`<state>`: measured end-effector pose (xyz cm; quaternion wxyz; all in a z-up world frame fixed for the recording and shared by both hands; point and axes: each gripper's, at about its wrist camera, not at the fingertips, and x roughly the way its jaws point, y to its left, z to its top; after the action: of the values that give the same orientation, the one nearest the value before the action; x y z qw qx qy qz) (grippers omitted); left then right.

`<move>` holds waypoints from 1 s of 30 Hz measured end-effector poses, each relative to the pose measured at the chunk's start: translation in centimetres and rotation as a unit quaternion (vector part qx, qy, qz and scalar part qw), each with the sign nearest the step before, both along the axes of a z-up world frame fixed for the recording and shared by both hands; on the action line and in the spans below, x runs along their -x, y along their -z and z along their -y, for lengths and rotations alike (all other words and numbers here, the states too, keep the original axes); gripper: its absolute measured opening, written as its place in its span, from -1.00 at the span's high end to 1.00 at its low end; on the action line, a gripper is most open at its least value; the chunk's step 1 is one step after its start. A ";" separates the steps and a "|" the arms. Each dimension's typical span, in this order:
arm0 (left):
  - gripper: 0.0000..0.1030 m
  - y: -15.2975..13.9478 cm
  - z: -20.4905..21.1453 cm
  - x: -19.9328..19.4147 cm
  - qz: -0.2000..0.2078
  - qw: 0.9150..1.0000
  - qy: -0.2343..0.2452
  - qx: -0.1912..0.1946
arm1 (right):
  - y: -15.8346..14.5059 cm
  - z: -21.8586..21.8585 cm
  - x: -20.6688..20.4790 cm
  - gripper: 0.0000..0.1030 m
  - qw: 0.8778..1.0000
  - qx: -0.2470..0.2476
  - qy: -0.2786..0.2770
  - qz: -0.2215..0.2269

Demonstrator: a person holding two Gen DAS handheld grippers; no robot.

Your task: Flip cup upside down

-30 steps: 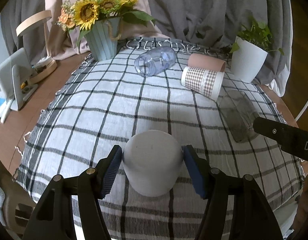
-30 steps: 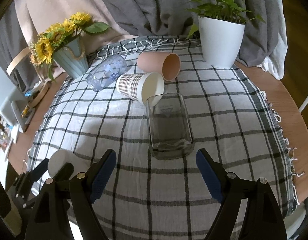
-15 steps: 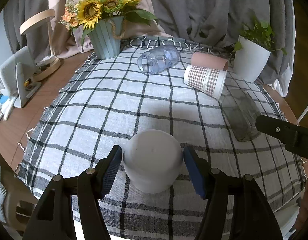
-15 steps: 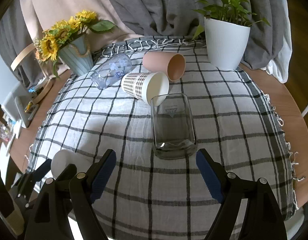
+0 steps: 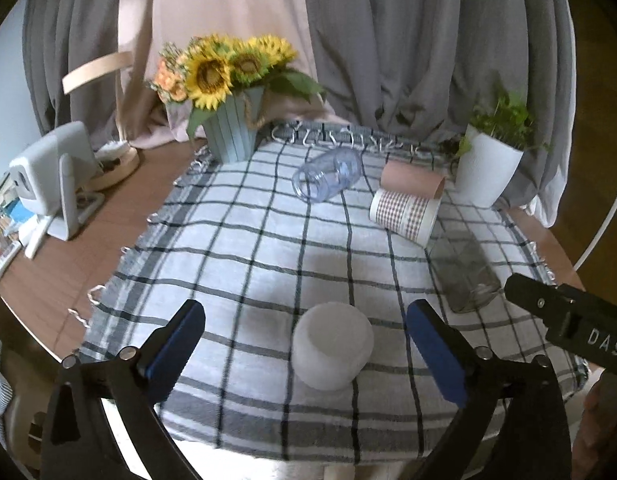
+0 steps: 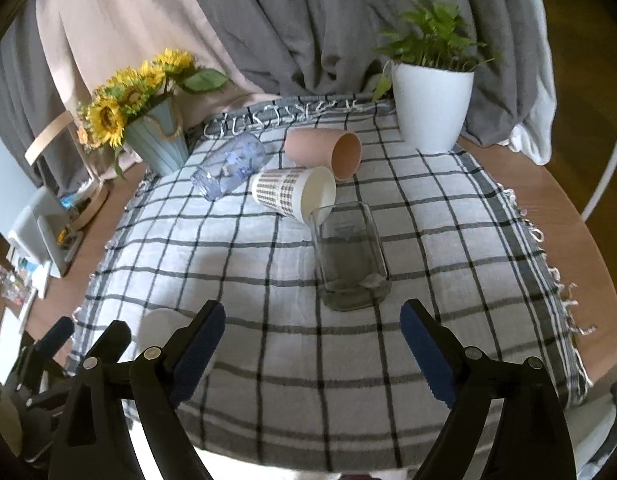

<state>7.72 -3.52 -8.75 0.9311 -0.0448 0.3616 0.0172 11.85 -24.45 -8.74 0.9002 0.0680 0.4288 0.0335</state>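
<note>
A white cup (image 5: 331, 345) stands upside down on the checked tablecloth (image 5: 244, 248) near the front edge. My left gripper (image 5: 306, 344) is open, its jaws wide apart on either side of the cup and clear of it. In the right wrist view the same cup (image 6: 158, 326) shows at the lower left, partly hidden behind the blue fingertips (image 6: 200, 344). My right gripper (image 6: 312, 354) is open and empty, just short of a clear glass tumbler (image 6: 350, 256) that lies on its side.
A checked paper cup (image 6: 294, 194), a pink cup (image 6: 328, 152) and a clear bluish plastic cup (image 6: 230, 170) lie on their sides at the back. A sunflower vase (image 5: 228, 120) stands back left, a white plant pot (image 6: 430, 108) back right. Devices sit on the wooden table (image 5: 60, 188) at the left.
My left gripper has let go of the white cup, opened wide and drawn back and up. The cup stays upside down on the cloth. The right gripper has barely moved.
</note>
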 end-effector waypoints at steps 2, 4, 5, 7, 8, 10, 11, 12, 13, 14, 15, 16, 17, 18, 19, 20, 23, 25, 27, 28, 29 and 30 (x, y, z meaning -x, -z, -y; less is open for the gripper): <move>-1.00 -1.1 -0.9 1.2 0.008 1.000 0.007 0.001 | -0.8 -0.5 1.3 -0.75 1.000 0.001 0.009 0.007; -1.00 -2.0 -1.5 2.4 0.014 1.000 0.008 -0.007 | -1.8 -1.1 2.8 -0.77 1.000 0.002 0.020 0.016; -1.00 -2.6 -2.0 3.3 0.019 1.000 0.010 -0.012 | -2.2 -1.4 3.5 -0.78 0.999 0.002 0.025 0.022; -1.00 -3.4 -2.6 4.6 0.027 0.999 0.012 -0.016 | -3.1 -2.1 5.3 -0.80 0.999 0.008 0.036 0.035; -1.00 -3.8 -2.9 5.4 0.032 0.999 0.014 -0.018 | -3.6 -2.5 6.1 -0.81 0.998 0.011 0.039 0.039; -1.00 -4.6 -3.6 6.8 0.042 0.999 0.016 -0.022 | -4.4 -3.5 7.9 -0.83 0.998 0.015 0.040 0.049; -1.00 -4.9 -3.9 7.5 0.046 0.999 0.018 -0.022 | -4.7 -3.8 8.6 -0.83 0.998 0.017 0.043 0.053; -1.00 -5.2 -4.2 8.2 0.049 0.998 0.020 -0.022 | -5.0 -4.1 9.3 -0.83 0.997 0.018 0.044 0.058; -1.00 -5.5 -4.3 8.7 0.050 0.998 0.021 -0.023 | -5.4 -4.4 10.2 -0.83 0.997 0.019 0.047 0.064; -1.00 -5.7 -4.5 9.3 0.051 0.998 0.023 -0.023 | -5.6 -4.7 10.8 -0.83 0.996 0.019 0.049 0.067; -1.00 -6.1 -4.7 10.0 0.052 0.998 0.025 -0.023 | -5.9 -4.9 11.6 -0.83 0.996 0.018 0.050 0.070; -1.00 -6.3 -4.8 10.5 0.052 0.998 0.027 -0.022 | -6.2 -5.0 12.1 -0.83 0.996 0.017 0.051 0.071; -1.00 -6.6 -5.0 11.2 0.055 0.998 0.029 -0.019 | -6.5 -5.1 12.7 -0.84 0.996 0.017 0.053 0.073; -1.00 -6.9 -5.1 11.7 0.056 0.998 0.028 -0.018 | -6.9 -5.2 13.5 -0.84 0.995 0.016 0.053 0.078; -1.00 -7.1 -5.1 12.1 0.057 0.998 0.027 -0.018 | -7.2 -5.2 14.2 -0.84 0.995 0.016 0.052 0.082; -1.00 -7.3 -5.1 12.6 0.060 0.998 0.027 -0.018 | -7.5 -5.3 14.7 -0.84 0.995 0.017 0.052 0.085; -1.00 -8.0 -4.9 14.1 0.068 0.997 0.022 -0.021 | -8.2 -5.5 16.5 -0.84 0.994 0.024 0.051 0.098; -1.00 -8.4 -4.6 14.9 0.069 0.997 0.018 -0.025 | -8.6 -5.5 17.5 -0.84 0.993 0.028 0.048 0.108; -1.00 -8.7 -4.4 15.5 0.070 0.997 0.014 -0.028 | -9.0 -5.4 18.2 -0.84 0.992 0.030 0.043 0.115; -1.00 -8.8 -4.3 15.7 0.073 0.997 0.014 -0.027 | -9.3 -5.4 18.7 -0.84 0.991 0.033 0.040 0.120; -1.00 -8.9 -4.1 16.1 0.076 0.997 0.016 -0.026 | -9.6 -5.3 19.0 -0.84 0.991 0.034 0.038 0.123; -1.00 -9.0 -4.0 16.4 0.078 0.996 0.016 -0.026 | -9.8 -5.2 19.4 -0.84 0.991 0.034 0.037 0.127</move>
<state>-8.64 0.50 0.22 0.9575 -0.0162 0.2880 0.0079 -7.50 -19.21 1.04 0.9499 0.0480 0.3088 -0.0065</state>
